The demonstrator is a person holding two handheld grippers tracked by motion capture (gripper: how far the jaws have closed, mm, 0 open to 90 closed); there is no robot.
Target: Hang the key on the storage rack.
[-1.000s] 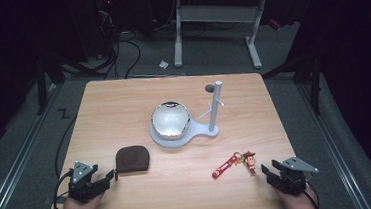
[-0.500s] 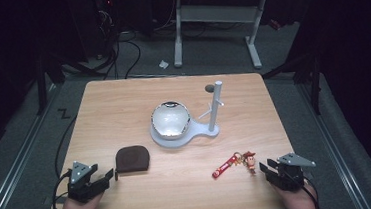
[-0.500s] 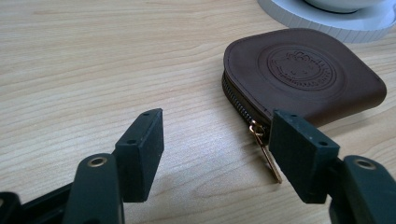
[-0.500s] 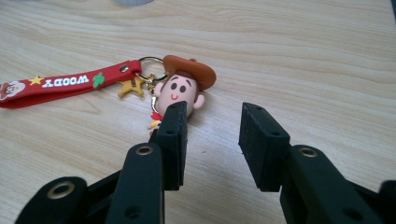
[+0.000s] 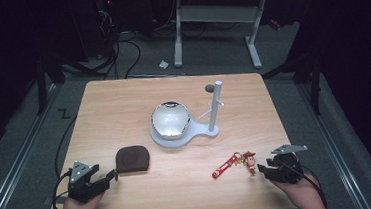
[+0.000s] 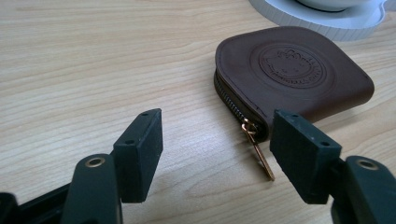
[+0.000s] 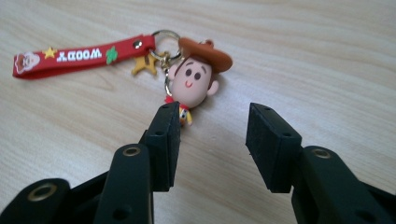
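Keychain (image 7: 189, 81) before right hand-held gripper (image 7: 212, 140), jaws apart

We take this for a lab or test room. A bare wooden table (image 5: 123, 104) stands on grey carpet (image 5: 21, 142) in a dark space, lit from above. Black cables (image 5: 119, 54) trail over the floor behind it, and a desk frame (image 5: 216, 17) on white legs stands farther back.

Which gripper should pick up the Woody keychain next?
The right gripper. Its jaws are open and sit just short of the keychain, the figure's feet by one pad. The left gripper is across the table, facing the brown pouch.
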